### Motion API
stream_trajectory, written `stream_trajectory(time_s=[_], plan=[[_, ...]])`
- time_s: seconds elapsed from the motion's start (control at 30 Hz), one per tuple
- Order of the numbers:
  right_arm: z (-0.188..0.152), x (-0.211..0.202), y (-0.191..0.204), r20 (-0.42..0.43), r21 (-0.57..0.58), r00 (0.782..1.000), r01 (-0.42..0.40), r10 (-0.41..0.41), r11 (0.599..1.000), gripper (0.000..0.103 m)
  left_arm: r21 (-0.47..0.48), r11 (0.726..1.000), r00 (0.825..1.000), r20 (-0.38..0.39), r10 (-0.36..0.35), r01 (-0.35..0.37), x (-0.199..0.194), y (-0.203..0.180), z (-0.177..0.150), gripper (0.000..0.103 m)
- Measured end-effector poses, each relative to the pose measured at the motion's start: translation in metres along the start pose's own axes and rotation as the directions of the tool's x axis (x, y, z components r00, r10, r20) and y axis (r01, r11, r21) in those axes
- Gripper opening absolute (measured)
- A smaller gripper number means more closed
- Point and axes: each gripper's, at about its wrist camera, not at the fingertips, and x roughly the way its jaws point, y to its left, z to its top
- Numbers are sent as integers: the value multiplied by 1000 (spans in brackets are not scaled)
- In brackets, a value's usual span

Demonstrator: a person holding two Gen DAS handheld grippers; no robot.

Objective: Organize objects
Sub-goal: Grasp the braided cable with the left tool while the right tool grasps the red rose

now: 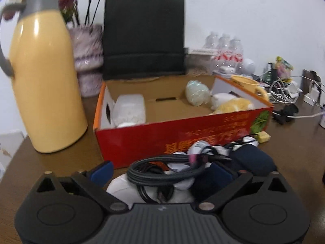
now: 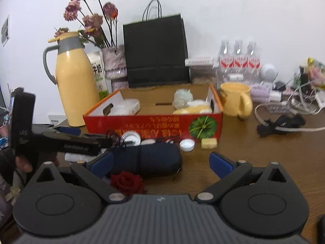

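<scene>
A coiled dark cable (image 1: pixel 162 168) lies over white lids between the blue fingers of my left gripper (image 1: pixel 161 172), whose jaws stand wide apart around it. Just beyond is the open red cardboard box (image 1: pixel 182 140), holding a white pack (image 1: pixel 130 111), a pale green ball (image 1: pixel 197 93) and a yellow plush (image 1: pixel 233 105). My right gripper (image 2: pixel 161 164) is open and hovers over a dark blue zip case (image 2: pixel 146 158) and a red rose (image 2: pixel 127 183). The right wrist view also shows the left gripper (image 2: pixel 105 140) reaching in from the left, held by a hand.
A yellow thermos (image 2: pixel 76 85) stands left of the box (image 2: pixel 142 122) and a yellow mug (image 2: pixel 235 99) right of it. Behind are a black paper bag (image 2: pixel 156 55), a flower vase and water bottles (image 2: pixel 238 59). A small yellow block (image 2: pixel 208 143) and white lid (image 2: pixel 186 144) lie in front; tangled cables (image 2: pixel 284 122) sprawl at the right.
</scene>
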Motion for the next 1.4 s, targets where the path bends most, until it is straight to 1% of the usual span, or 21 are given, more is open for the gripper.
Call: stream_trajectory(time_s=[0.13,0.17,0.2,0.27,0.37,0.47,0.5,0.57,0.67,0.73,0.8,0.87,0.97,1.07,1.13,1.2,1.23,1.27,1.3,1.33,1.4], plan=[[-9,20,2,-51,-14,998,-21,20,1000,103,-57,996,997,-15,-73,72,11,10,-1,98],[-10,23,3,-55,-15,998,-26,25,1000,103,-69,994,996,-16,-85,84,13,12,-2,91],[-12,25,3,-60,-14,998,-29,28,999,103,-82,992,996,-16,-93,91,13,14,-3,89],[-15,27,5,-68,-7,997,-35,34,999,103,-86,993,997,-3,-82,82,9,13,-3,87],[-19,25,5,-73,3,996,-42,42,999,103,-68,994,996,53,-76,80,-9,4,-1,86],[-21,17,6,-67,-3,997,-36,36,999,103,-39,997,989,135,-67,73,-44,-10,-3,86],[-21,15,5,-65,-2,997,-34,34,999,103,-49,996,988,142,-68,75,-53,-13,-5,86],[-23,7,5,-64,4,997,-37,37,999,103,-72,993,989,125,-80,90,-73,-19,-15,86],[-29,-4,6,-70,-2,997,-42,42,999,103,-121,989,989,125,-73,88,-106,-26,-45,86],[-35,-9,8,-82,-12,996,-40,39,999,103,-130,990,993,118,-31,47,-126,-30,-70,86],[-43,-11,10,-104,-16,994,-45,43,999,103,-124,992,997,80,4,6,-137,-33,-91,86],[-50,-10,11,-135,-4,990,-52,51,999,98,-114,993,999,42,34,-29,-141,-35,-105,87],[-54,-6,17,-144,-4,988,-62,60,998,97,-78,995,998,-16,67,-68,-139,-39,-119,87],[-45,9,26,-133,-57,989,-79,70,995,96,-24,1000,1000,-15,10,-10,-141,-43,-125,94],[-37,26,29,-132,-75,989,-77,67,994,94,0,1000,1000,-11,-13,13,-142,-45,-125,95],[-32,46,33,-163,-75,984,-85,72,994,89,-2,1000,1000,-17,-19,19,-142,-44,-125,97],[-31,54,36,-175,-71,981,-91,77,993,82,-3,1000,1000,-19,-18,18,-142,-44,-126,97],[-31,61,39,-192,-69,978,-101,86,993,72,-3,1000,999,-20,-26,26,-143,-44,-126,97],[-32,63,43,-186,-76,979,-101,85,992,66,-9,998,998,-20,-55,55,-145,-42,-125,97],[-33,63,47,-179,-88,981,-87,70,992,52,-21,995,996,-14,-93,92,-149,-38,-124,97],[-35,59,49,-173,-101,983,-77,59,992,49,-63,983,985,4,-171,171,-156,-28,-120,100]])
